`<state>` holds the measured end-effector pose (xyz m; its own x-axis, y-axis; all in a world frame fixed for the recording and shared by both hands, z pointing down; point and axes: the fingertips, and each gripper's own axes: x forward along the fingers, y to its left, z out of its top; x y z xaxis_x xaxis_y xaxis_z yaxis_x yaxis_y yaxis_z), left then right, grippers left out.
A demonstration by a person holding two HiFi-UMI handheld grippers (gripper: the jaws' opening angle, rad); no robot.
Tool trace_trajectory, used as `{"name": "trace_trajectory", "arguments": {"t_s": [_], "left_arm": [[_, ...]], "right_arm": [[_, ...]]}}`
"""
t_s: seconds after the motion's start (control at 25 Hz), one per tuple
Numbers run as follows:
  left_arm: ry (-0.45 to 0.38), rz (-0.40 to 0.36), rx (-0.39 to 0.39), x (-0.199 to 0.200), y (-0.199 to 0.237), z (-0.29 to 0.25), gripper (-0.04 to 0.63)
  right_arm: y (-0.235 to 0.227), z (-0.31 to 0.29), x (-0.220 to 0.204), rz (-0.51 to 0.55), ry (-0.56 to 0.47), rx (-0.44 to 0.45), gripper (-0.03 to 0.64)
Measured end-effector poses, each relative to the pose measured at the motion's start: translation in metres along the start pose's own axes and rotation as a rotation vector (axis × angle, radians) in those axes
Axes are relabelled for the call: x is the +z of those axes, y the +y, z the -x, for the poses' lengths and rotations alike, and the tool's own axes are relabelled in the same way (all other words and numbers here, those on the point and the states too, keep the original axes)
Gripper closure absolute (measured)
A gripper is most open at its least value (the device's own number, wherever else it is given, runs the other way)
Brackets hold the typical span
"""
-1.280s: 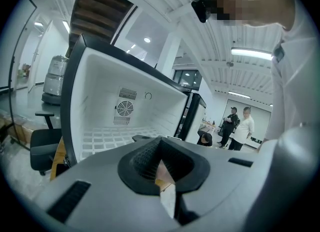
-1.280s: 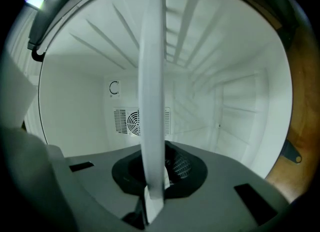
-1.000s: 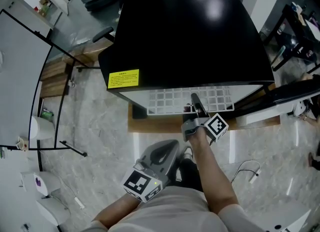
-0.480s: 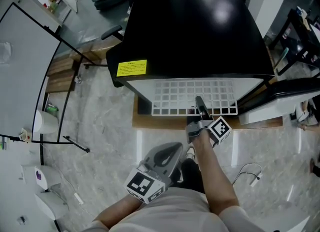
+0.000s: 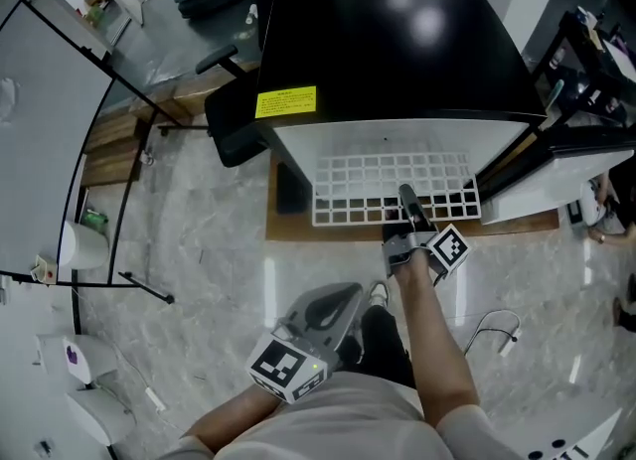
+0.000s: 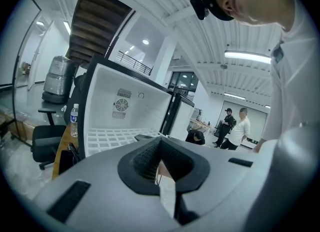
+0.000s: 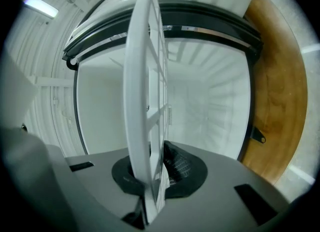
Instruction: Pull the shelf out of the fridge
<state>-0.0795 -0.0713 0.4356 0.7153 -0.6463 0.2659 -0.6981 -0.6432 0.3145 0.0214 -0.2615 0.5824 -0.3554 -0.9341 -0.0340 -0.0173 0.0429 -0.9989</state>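
Head view from above. Fridge [image 5: 397, 41], black top, door open at right. White grid shelf [image 5: 393, 190] drawn partway out of white interior, near edge projecting over wooden base [image 5: 288, 228]. Right hand-held gripper [image 5: 406, 198] clamped on shelf's near edge, right of centre; pads press both faces of the frame. Left hand-held gripper [image 5: 333, 304] near person's body, well apart from shelf, jaws together at tips, empty.

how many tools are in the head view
2. The left tool hangs near the person's waist, holding nothing; the right tool is clamped on the front edge of the white shelf at the fridge.
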Motion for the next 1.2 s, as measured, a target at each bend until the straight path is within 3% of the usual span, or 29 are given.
{"name": "trace_trajectory", "arguments": {"t_s": [0.28, 0.72, 1.2], "left_arm": [[-0.011, -0.028, -0.046, -0.003, -0.009, 0.027, 0.592], [-0.026, -0.039, -0.151, -0.014, -0.045, 0.045, 0.591], [-0.027, -0.067, -0.220, -0.028, -0.148, 0.051, 0.591]], "right_arm": [[0.000, 0.019, -0.005, -0.002, -0.013, 0.007, 0.575], [-0.001, 0.096, -0.023, 0.028, -0.009, 0.009, 0.575], [0.060, 0.211, -0.052, -0.037, 0.089, 0.068, 0.575]]}}
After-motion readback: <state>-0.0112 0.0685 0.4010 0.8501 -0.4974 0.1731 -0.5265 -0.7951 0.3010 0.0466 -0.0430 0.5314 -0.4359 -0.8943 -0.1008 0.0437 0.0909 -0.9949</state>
